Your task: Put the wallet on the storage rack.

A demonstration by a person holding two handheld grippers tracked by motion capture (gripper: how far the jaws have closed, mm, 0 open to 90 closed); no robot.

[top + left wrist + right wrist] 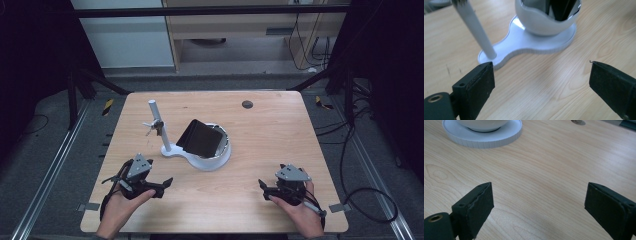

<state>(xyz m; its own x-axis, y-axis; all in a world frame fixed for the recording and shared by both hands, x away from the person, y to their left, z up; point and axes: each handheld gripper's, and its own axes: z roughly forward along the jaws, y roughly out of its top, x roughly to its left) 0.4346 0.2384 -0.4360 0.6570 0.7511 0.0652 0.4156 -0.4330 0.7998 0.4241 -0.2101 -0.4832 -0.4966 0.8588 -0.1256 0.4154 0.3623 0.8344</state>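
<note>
Both tools released and empty, left tool (162, 186) and right tool (264, 189) low over the pale wooden bench (270, 135); the black flat pouch (200, 138) already stands tilted in the white round bowl (220, 156) on the white stand base (534, 42), so little seems left.

No readable text, labels, brands or numbers in any view. Closest thing to a sign: yellow-and-black hazard-stripe tape (107, 106) on the floor left of the table (280, 145), and a second piece (324, 103) on the floor to its right. Stripes only, no lettering on either.
</note>
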